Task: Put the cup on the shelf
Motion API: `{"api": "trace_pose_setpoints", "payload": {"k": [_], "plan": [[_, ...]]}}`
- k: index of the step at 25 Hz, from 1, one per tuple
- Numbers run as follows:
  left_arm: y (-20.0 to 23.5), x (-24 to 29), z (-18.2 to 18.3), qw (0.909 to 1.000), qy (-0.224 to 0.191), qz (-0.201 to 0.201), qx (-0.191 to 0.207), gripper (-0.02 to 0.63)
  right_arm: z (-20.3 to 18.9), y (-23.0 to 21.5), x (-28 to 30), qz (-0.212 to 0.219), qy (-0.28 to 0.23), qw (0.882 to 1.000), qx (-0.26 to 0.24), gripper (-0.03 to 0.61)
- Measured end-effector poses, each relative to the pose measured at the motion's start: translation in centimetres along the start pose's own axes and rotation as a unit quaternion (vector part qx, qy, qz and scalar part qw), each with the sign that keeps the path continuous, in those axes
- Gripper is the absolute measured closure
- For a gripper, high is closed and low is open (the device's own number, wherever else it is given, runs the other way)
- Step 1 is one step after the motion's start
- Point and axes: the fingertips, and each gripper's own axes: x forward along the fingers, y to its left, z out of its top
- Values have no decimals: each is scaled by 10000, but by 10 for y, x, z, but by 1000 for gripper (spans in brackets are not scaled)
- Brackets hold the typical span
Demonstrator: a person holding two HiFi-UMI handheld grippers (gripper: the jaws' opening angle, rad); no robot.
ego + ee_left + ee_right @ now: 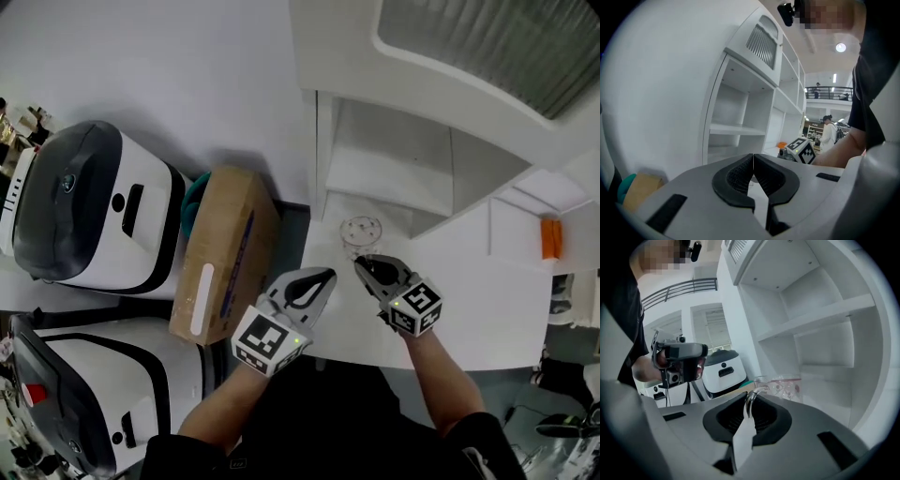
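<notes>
Clear glass with a faint printed pattern, the cup [361, 232] sits at the mouth of the lowest bay of the white shelf [394, 159], just above or on the white bench [487, 309]; I cannot tell whether its base touches the surface. The right hand-held gripper [367, 269] is clamped on the cup's thin looped handle [750, 397], its jaws nearly together with the loop pinched between the ribbed pads. The left hand-held gripper [314, 286] hangs just beside it with its jaws fully together and nothing in them.

I judge the cup to be light, rigid and brittle, and smooth enough to slip. Held by the handle alone, it hangs out beyond the pads, so it will probably want to swing or twist about the pinch if it is moved sharply. The handle is likely the weakest part, so firm but moderate pressure suits it. A knock against the shelf edge could chip the rim. It should be set down flat on its base before the jaws let go.
</notes>
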Motion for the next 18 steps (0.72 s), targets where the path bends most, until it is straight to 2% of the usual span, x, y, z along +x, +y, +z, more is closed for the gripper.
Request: {"api": "trace_pose_setpoints", "payload": {"k": [8, 18], "plan": [[34, 28, -19, 9994, 43, -224, -247, 601, -1, -41, 39, -325, -219, 9990, 217, 549], [52, 58, -49, 9984, 254, -482, -161, 601, 2, -69, 74, -373, -308, 9987, 150, 548]]}}
